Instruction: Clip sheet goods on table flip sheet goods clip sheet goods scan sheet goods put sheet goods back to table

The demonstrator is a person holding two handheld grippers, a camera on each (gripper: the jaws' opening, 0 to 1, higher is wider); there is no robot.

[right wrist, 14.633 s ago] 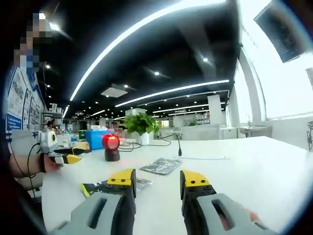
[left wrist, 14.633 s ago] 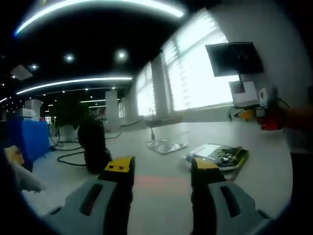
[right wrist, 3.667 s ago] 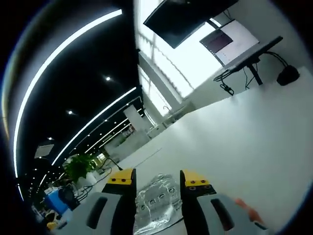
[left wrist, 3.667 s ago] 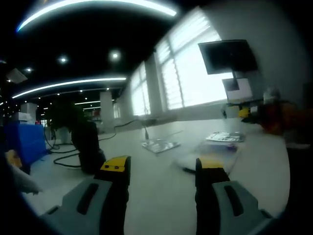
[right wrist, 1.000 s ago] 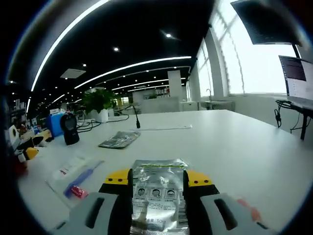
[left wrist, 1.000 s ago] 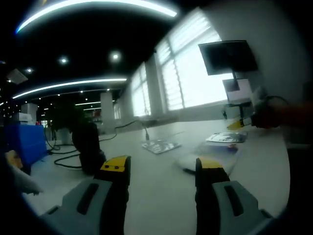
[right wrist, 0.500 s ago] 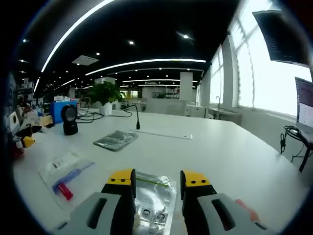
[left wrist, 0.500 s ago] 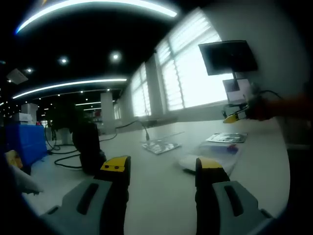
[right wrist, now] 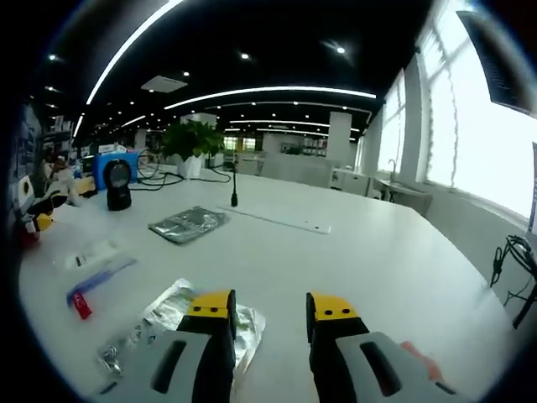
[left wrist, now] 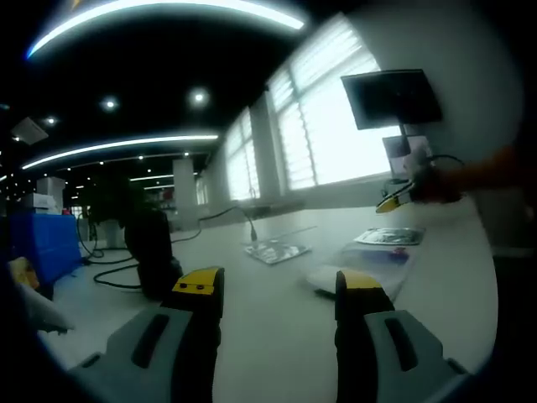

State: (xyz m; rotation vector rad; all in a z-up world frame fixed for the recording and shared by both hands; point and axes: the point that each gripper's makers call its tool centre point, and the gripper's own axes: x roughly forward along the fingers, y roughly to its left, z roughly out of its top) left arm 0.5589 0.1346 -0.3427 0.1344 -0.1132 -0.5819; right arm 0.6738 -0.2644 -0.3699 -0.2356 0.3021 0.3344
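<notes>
A flat silver pouch [right wrist: 158, 317] lies on the white table [right wrist: 352, 252], partly under the left jaw of my right gripper [right wrist: 270, 307]. That gripper is open with nothing between its jaws. In the left gripper view the same pouch [left wrist: 388, 237] lies far right on the table, and the right gripper [left wrist: 394, 200] hovers above it in a person's hand. My left gripper [left wrist: 277, 284] is open and empty, low over the table. The black scanner [right wrist: 117, 195] stands at the far left, and in the left gripper view the scanner [left wrist: 152, 254] is just left of my jaws.
A clear packet with a blue and red item [right wrist: 91, 284] lies left of the pouch. A grey foil bag [right wrist: 187, 224] lies mid-table, near a thin microphone [right wrist: 233, 193] and a white strip [right wrist: 281, 217]. A plant [right wrist: 195, 141] and blue box [right wrist: 109, 168] stand behind.
The right gripper opened and let go of the silver pouch, which now lies flat on the table. The gripper then lifted and swung right of it. The left gripper stayed still.
</notes>
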